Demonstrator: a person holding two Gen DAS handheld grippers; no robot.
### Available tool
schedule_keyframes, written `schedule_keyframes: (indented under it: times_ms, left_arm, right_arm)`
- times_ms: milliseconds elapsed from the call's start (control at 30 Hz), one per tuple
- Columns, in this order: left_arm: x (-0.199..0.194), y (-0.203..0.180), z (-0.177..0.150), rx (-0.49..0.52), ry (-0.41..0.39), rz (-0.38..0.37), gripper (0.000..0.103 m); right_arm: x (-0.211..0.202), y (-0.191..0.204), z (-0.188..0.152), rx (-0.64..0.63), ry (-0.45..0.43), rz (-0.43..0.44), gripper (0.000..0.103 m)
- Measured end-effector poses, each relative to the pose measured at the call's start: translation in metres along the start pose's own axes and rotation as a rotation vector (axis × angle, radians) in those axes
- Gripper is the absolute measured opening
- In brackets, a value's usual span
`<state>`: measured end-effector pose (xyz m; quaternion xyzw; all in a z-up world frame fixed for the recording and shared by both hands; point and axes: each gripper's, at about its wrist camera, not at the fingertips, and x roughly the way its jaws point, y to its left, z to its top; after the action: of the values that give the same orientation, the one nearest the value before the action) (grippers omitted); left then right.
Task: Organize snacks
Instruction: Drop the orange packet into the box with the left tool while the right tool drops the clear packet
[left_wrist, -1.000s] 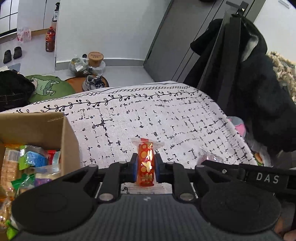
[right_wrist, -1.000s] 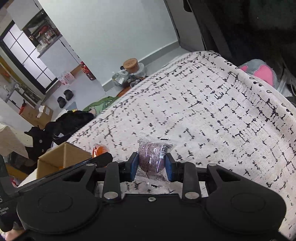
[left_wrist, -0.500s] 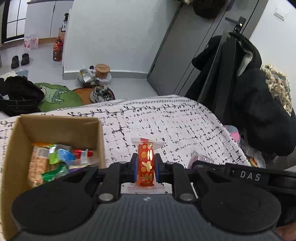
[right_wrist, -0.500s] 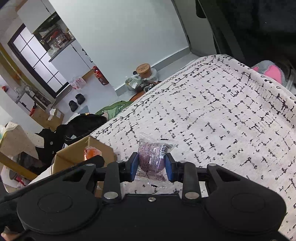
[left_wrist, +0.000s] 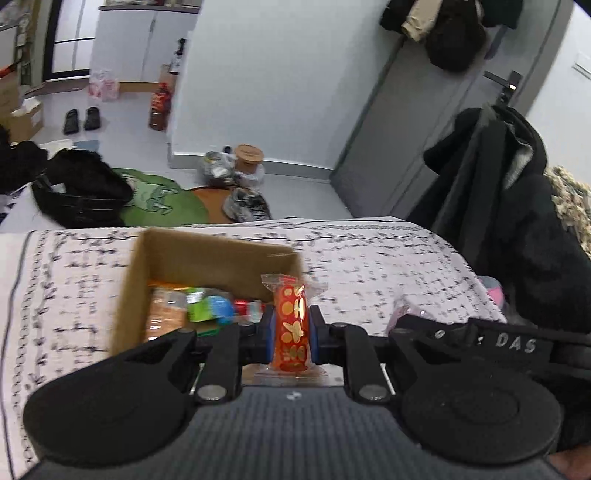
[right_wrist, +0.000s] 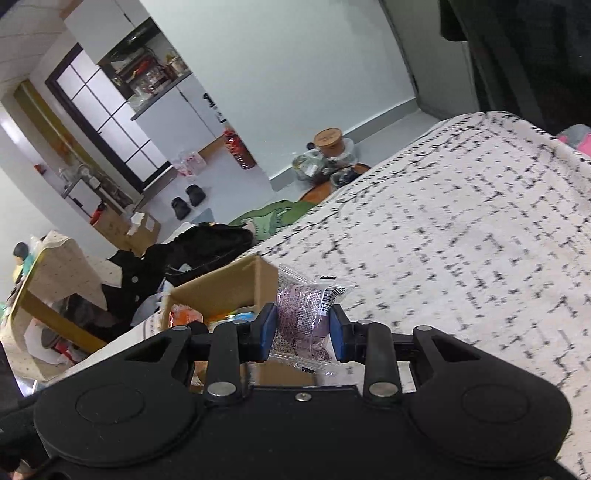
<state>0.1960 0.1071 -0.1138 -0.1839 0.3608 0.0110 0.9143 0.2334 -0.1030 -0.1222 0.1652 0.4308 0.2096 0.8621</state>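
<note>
My left gripper (left_wrist: 291, 332) is shut on a red snack packet with gold butterflies (left_wrist: 291, 325), held above the table beside the right wall of an open cardboard box (left_wrist: 177, 258). The box holds several wrapped snacks (left_wrist: 199, 306). My right gripper (right_wrist: 302, 330) is shut on a purple snack packet in clear wrap (right_wrist: 304, 314); the same box (right_wrist: 229, 291) lies just ahead to its left. The right gripper's arm (left_wrist: 480, 336) shows at the right of the left wrist view.
The table wears a white cloth with black dashes (right_wrist: 461, 240). Dark coats (left_wrist: 517, 221) hang at the right. Beyond the table's far edge the floor holds a green cushion (left_wrist: 159, 199), a black bag (left_wrist: 81, 192), jars (left_wrist: 247, 158) and slippers.
Both grippers have moved left toward the box while holding their packets. The box has come to the centre of the left wrist view and has grown larger in the right wrist view.
</note>
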Motion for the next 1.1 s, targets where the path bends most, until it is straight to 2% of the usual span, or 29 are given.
schedule_keyframes:
  times_ms: [300, 533, 733, 800, 867, 1100]
  left_arm:
    - [-0.004, 0.037, -0.006, -0.051, 0.004, 0.043, 0.017]
    - [-0.005, 0.053, -0.007, -0.087, 0.006, 0.064, 0.022]
    - [-0.009, 0.061, -0.011, -0.101, 0.005, 0.086, 0.041]
    - [-0.010, 0.063, -0.013, -0.110, 0.000, 0.093, 0.048]
    - [-0.010, 0.064, -0.014, -0.114, 0.002, 0.097, 0.055]
    - [-0.013, 0.059, -0.012, -0.113, -0.023, 0.110, 0.076]
  right_arm:
    - [0.014, 0.034, -0.006, -0.042, 0.012, 0.036, 0.031]
    - [0.030, 0.055, -0.008, -0.065, 0.027, 0.054, 0.031]
    - [0.038, 0.069, -0.004, -0.092, 0.026, 0.096, 0.032]
    - [0.037, 0.073, -0.002, -0.108, 0.011, 0.113, 0.037]
    - [0.035, 0.075, -0.001, -0.114, 0.001, 0.108, 0.045]
    - [0.028, 0.061, -0.002, -0.099, 0.002, 0.070, 0.050]
